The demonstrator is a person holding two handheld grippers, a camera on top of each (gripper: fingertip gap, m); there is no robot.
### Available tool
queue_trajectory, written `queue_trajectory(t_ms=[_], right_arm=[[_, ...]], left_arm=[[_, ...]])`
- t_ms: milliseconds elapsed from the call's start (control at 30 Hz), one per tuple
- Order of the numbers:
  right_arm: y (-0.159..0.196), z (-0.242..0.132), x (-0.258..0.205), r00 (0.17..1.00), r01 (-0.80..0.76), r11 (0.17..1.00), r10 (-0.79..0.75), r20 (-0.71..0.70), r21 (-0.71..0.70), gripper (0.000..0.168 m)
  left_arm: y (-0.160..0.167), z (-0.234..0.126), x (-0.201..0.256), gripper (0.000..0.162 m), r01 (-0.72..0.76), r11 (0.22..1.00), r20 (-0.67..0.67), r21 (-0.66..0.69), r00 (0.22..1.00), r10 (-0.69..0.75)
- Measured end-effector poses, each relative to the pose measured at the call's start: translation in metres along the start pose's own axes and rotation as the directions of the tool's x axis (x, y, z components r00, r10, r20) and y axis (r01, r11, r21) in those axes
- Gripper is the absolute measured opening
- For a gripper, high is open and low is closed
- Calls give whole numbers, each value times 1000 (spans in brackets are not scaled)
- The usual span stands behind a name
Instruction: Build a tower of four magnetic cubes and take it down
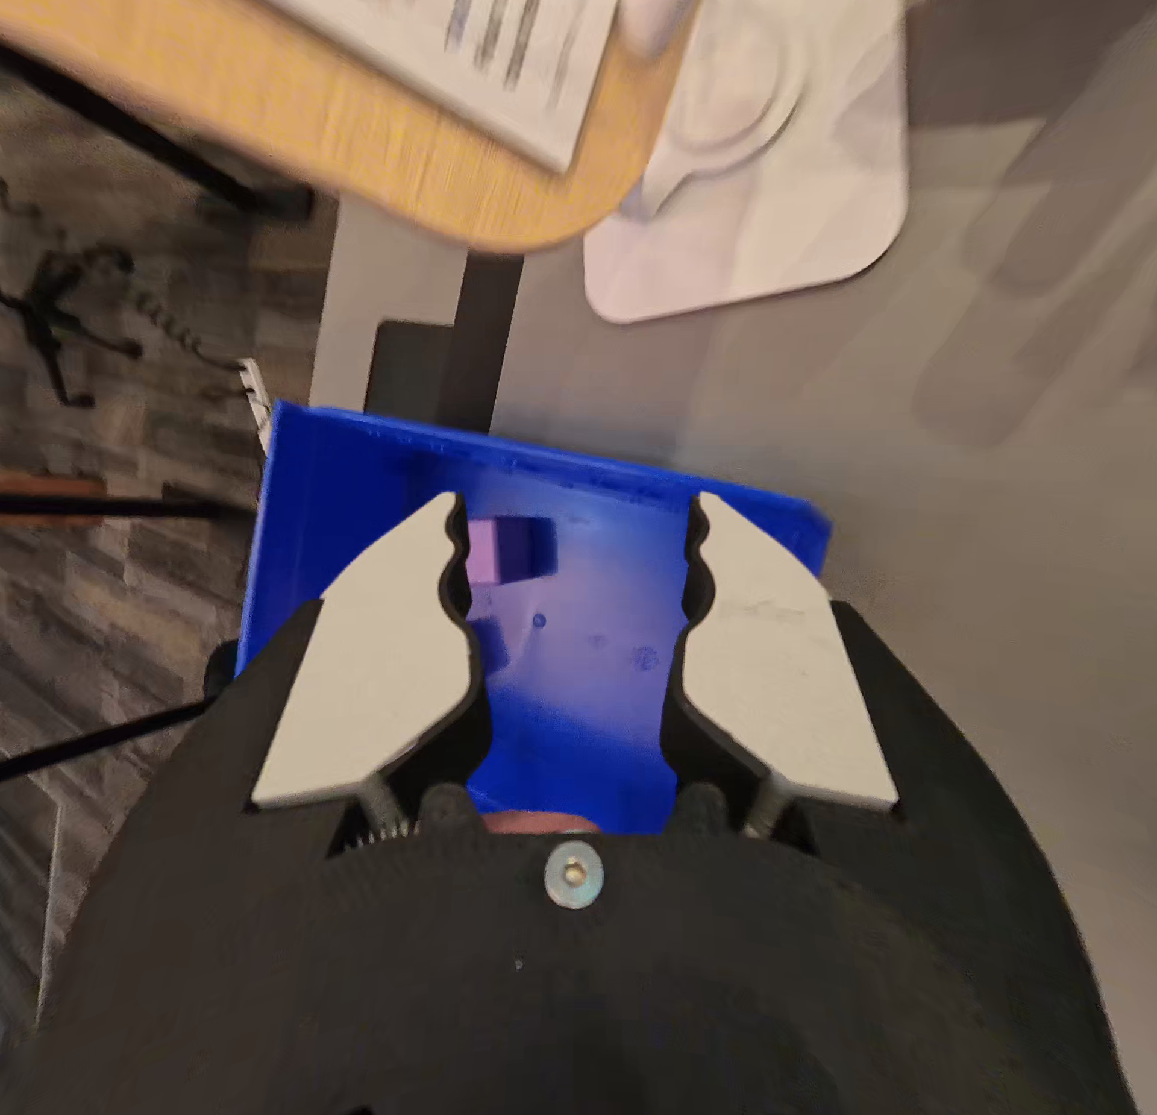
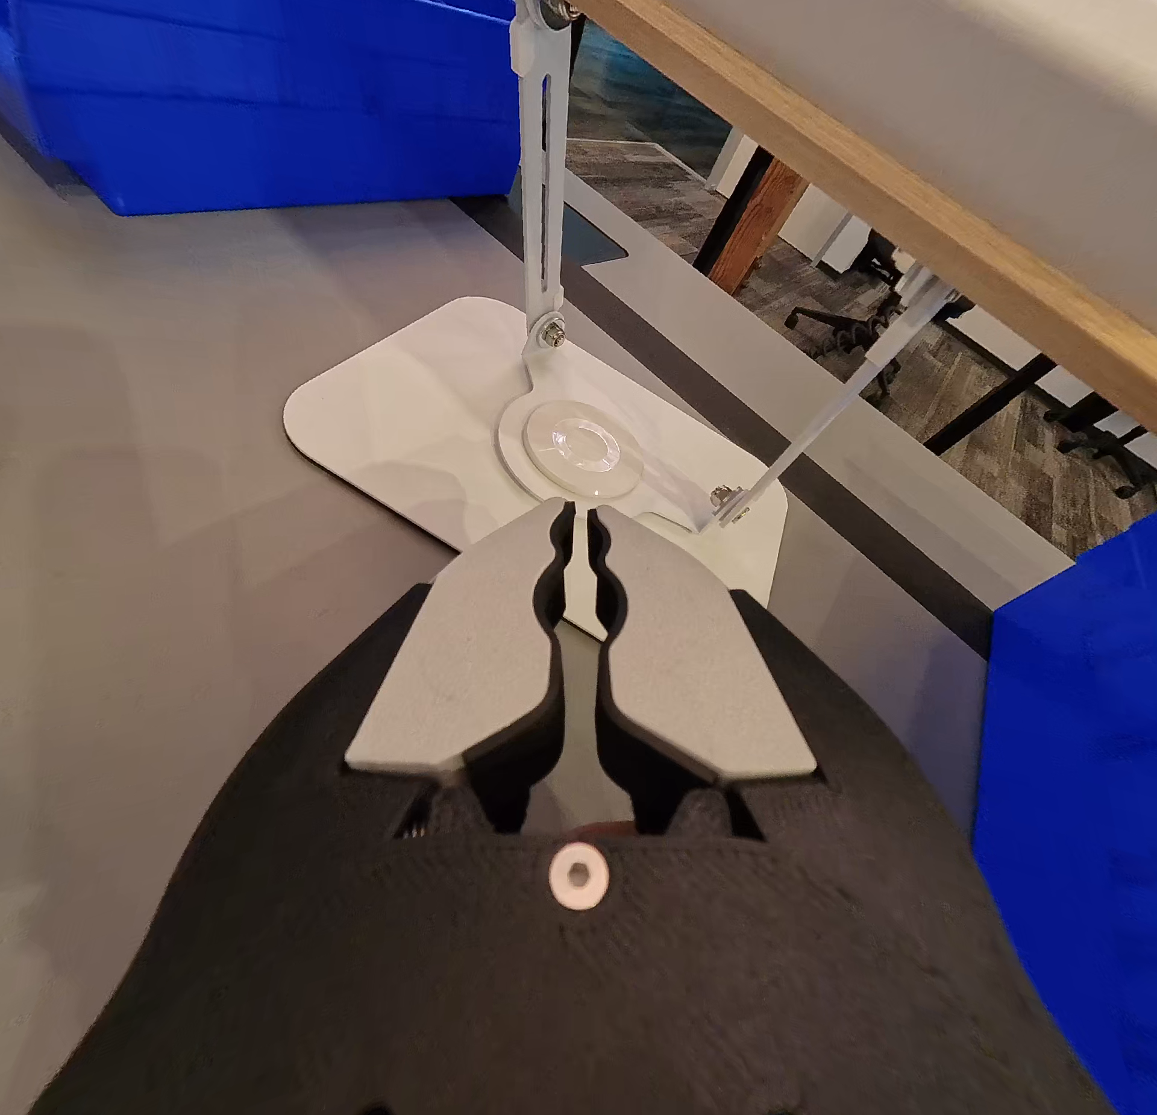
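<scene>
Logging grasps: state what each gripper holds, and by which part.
Nothing is held. The left gripper is open above the blue bin with the purple cube; the right gripper is nearly closed, empty.

A: What is unclear in the left wrist view?

B: The whole view is motion-blurred. Papers (image 1: 476,39) on the wooden board (image 1: 350,139) above the blue bin (image 1: 350,496) are smeared and cut off by the top edge. In the bin, the left finger (image 1: 382,646) hides part of a purple cube (image 1: 485,549); a darker shape (image 1: 494,646) below the cube cannot be identified.

A: And the right wrist view?

B: Two blue bins are cropped, one (image 2: 250,83) at top left and one (image 2: 1064,772) at the right edge.
</scene>
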State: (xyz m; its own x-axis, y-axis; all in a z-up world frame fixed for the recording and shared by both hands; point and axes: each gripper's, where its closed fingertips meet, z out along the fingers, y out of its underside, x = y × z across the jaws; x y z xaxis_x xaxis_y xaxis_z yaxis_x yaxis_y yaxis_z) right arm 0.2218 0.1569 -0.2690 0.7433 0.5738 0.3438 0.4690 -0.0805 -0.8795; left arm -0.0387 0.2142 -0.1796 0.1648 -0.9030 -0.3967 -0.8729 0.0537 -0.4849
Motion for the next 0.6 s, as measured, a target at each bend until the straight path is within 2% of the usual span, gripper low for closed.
queue_trajectory(t_ms=[100,267,533,600], right_arm=[[0,0,0,1000,0,1000,0,1,0,4],[0,0,0,1000,-2,1000,2,3,2,4],[0,1,-1,1000,3,1000,-3,7,-3,4],[1,1,-2,1000,4,1000,-4,7,-3,4]], left_arm=[[30,36,-18,69,18,993,-32,-121,999,-22],[62,82,-46,72,83,979,-47,-188,995,-93],[107,124,-59,73,109,937,-104,-331,983,-151],[115,131,-57,68,104,924,-127,-367,979,-160]])
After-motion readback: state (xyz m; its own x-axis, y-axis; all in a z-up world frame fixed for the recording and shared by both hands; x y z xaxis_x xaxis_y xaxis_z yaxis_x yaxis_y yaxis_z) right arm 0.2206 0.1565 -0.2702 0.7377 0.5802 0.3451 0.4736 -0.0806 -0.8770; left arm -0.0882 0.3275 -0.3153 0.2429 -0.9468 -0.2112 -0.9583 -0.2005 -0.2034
